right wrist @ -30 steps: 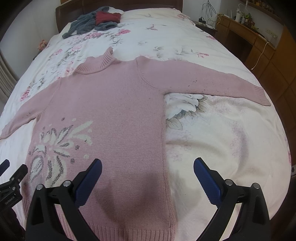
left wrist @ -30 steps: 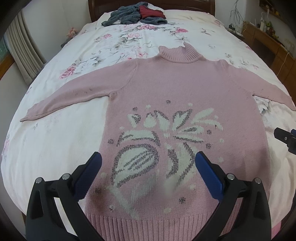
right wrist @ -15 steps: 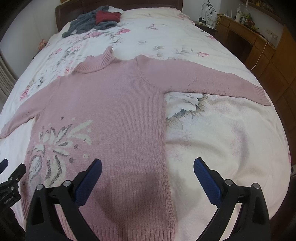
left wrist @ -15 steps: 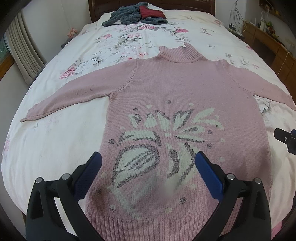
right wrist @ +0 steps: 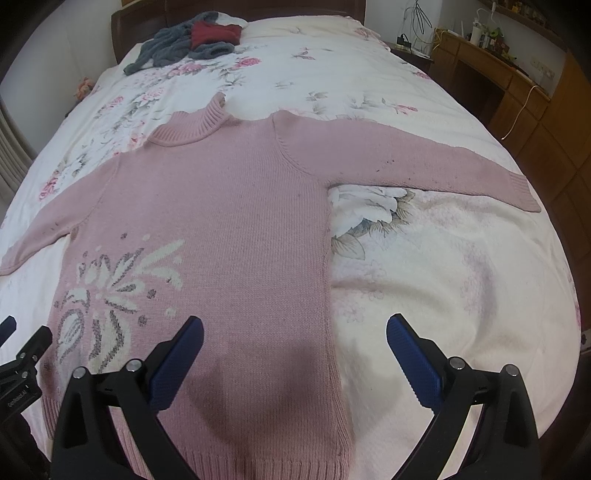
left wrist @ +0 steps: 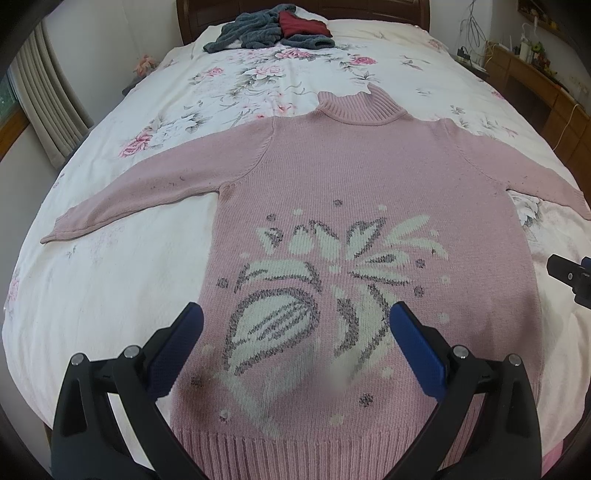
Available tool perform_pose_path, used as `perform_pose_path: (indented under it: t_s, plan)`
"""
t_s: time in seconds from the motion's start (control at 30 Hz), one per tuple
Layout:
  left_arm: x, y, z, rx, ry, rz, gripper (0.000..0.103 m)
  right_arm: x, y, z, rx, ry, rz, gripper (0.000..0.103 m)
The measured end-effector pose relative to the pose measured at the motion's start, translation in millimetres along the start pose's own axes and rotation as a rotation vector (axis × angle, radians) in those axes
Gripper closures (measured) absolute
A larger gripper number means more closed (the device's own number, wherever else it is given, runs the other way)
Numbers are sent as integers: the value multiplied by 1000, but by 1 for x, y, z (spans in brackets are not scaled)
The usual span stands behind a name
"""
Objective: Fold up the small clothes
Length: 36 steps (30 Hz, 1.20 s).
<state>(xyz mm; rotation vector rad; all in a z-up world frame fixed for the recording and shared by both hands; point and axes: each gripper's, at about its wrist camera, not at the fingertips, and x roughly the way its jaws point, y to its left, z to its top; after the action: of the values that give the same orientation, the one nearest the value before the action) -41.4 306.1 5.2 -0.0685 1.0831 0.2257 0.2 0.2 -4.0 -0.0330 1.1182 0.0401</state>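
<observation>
Two grippers, left gripper (left wrist: pixel 295 339) and right gripper (right wrist: pixel 295 347), hung over the near hem of a pink sweater (left wrist: pixel 362 206), jaws spread wide and empty. It lay flat on the flowered bed (right wrist: pixel 443 277), sleeves out. Grey and red clothes (left wrist: pixel 273 31) sat heaped near the headboard; a wooden desk (right wrist: pixel 498 70) stood at right. No writing could be read clearly.
</observation>
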Motion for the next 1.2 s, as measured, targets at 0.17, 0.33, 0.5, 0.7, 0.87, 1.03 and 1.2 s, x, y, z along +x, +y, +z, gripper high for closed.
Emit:
perform_pose_path:
  t_s: [0.17, 0.33, 0.5, 0.7, 0.87, 1.03, 1.2]
  plan:
    - [1, 0, 1, -2, -2, 4, 3, 1, 0, 0, -1, -4, 0, 4]
    - [1, -1, 1, 3, -3, 5, 3, 1, 0, 1, 0, -4, 0, 4]
    - [2, -3, 1, 6, -3, -7, 3, 3, -2, 2, 5, -5, 0, 4]
    - [7, -17, 9, 19, 3, -45, 3, 7, -11, 6, 11, -7, -4, 4]
    - [18, -42, 33, 64, -10, -40, 3, 8, -48, 24, 61, -41, 48, 4]
    - [32, -74, 76, 73, -43, -47, 3, 25, -144, 71, 185, -54, -2, 4]
    - [49, -112, 121, 65, -62, -82, 3, 62, -267, 118, 355, 18, -67, 4]
